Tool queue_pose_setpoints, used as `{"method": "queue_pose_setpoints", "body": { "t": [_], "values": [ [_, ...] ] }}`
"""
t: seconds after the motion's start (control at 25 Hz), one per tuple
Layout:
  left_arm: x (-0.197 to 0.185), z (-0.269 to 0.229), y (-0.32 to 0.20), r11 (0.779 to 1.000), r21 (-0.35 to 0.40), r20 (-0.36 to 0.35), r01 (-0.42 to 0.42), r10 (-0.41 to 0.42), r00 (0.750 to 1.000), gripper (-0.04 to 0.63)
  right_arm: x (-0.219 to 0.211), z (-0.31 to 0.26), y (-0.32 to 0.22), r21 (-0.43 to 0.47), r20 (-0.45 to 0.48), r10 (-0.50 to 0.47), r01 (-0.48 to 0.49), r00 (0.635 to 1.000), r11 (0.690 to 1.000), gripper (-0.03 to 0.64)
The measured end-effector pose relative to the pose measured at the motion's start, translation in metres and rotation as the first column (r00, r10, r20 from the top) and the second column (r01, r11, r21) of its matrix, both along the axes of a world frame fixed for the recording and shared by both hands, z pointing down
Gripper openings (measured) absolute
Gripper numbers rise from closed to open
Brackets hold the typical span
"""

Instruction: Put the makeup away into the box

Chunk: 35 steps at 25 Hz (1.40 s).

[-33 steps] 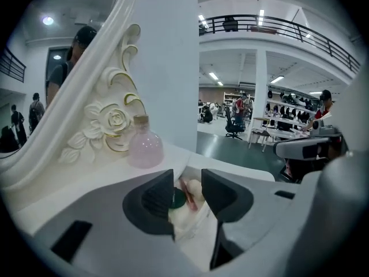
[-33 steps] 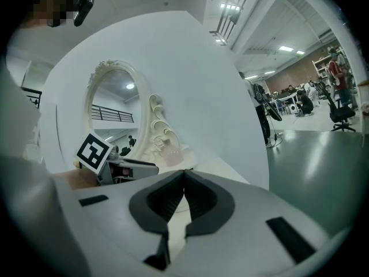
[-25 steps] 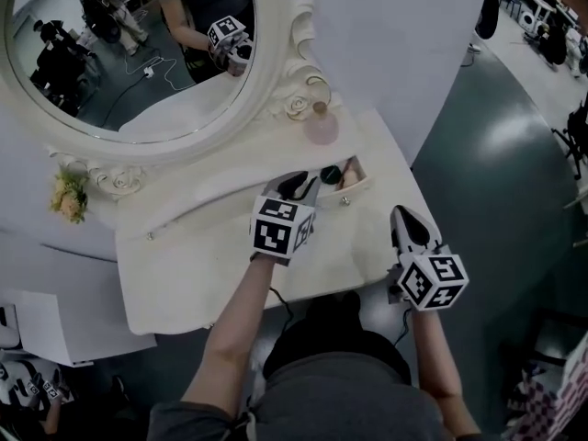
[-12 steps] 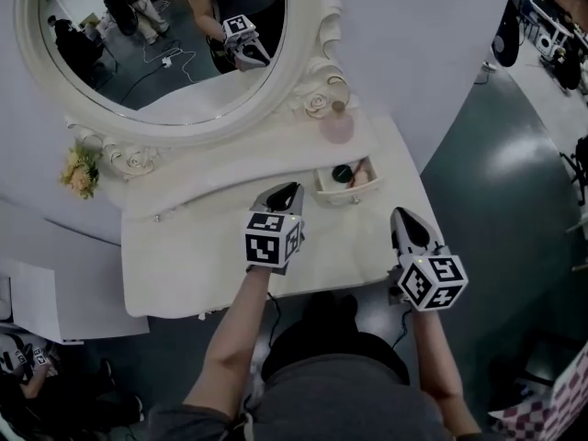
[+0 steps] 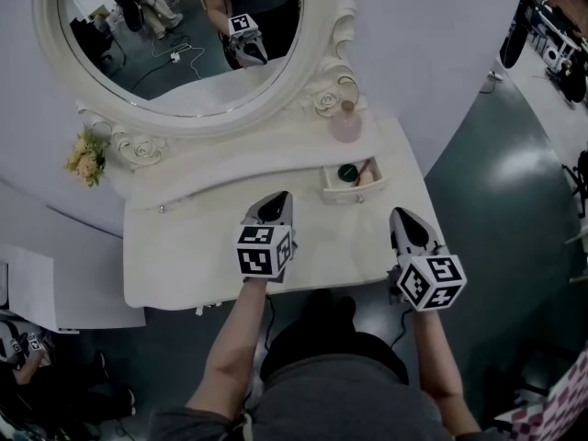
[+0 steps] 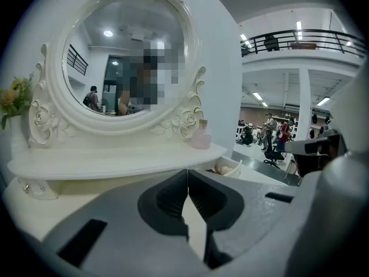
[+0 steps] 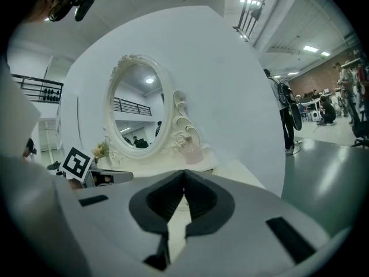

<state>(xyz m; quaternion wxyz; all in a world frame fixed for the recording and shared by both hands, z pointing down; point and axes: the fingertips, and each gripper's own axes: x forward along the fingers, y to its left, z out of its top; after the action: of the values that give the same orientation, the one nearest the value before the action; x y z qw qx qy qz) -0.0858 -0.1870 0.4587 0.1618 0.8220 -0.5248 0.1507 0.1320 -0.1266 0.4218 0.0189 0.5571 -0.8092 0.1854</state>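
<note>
A small white box (image 5: pixel 338 193) stands open at the right of the white dressing table (image 5: pixel 184 255). Inside lie a dark round makeup piece (image 5: pixel 346 172) and a pinkish one (image 5: pixel 367 174). My left gripper (image 5: pixel 276 200) hovers over the tabletop to the left of the box, apart from it, shut with nothing between its jaws (image 6: pixel 188 172). The box (image 6: pixel 232 168) shows just beyond its right jaw. My right gripper (image 5: pixel 405 218) hangs off the table's right front corner, shut and empty (image 7: pixel 184 173).
A pink perfume bottle (image 5: pixel 346 123) stands on the raised shelf behind the box. An oval mirror (image 5: pixel 184 35) with carved roses backs the table, with yellow flowers (image 5: pixel 84 159) at its left. The green floor (image 5: pixel 496 182) drops off to the right.
My left gripper has drawn back from the box, leftward and toward me, and its jaws have closed empty. The right gripper has barely shifted.
</note>
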Motion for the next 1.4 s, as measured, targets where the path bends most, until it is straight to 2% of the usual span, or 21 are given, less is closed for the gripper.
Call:
{"method": "queue_pose_setpoints", "body": {
  "t": [0.2,1.4],
  "values": [
    [-0.008,0.0,0.005,1.0,-0.005,-0.038,0.029,-0.029,0.999,0.008,-0.001,0.001,0.0,-0.003,-0.012,-0.004,0.004,1.0,1.0,0.005],
    [-0.006,-0.003,-0.003,1.0,0.011,-0.061,0.02,-0.019,0.998,0.008,-0.002,0.006,-0.017,-0.002,-0.089,0.005,-0.005,0.996,1.0,0.003]
  ]
}}
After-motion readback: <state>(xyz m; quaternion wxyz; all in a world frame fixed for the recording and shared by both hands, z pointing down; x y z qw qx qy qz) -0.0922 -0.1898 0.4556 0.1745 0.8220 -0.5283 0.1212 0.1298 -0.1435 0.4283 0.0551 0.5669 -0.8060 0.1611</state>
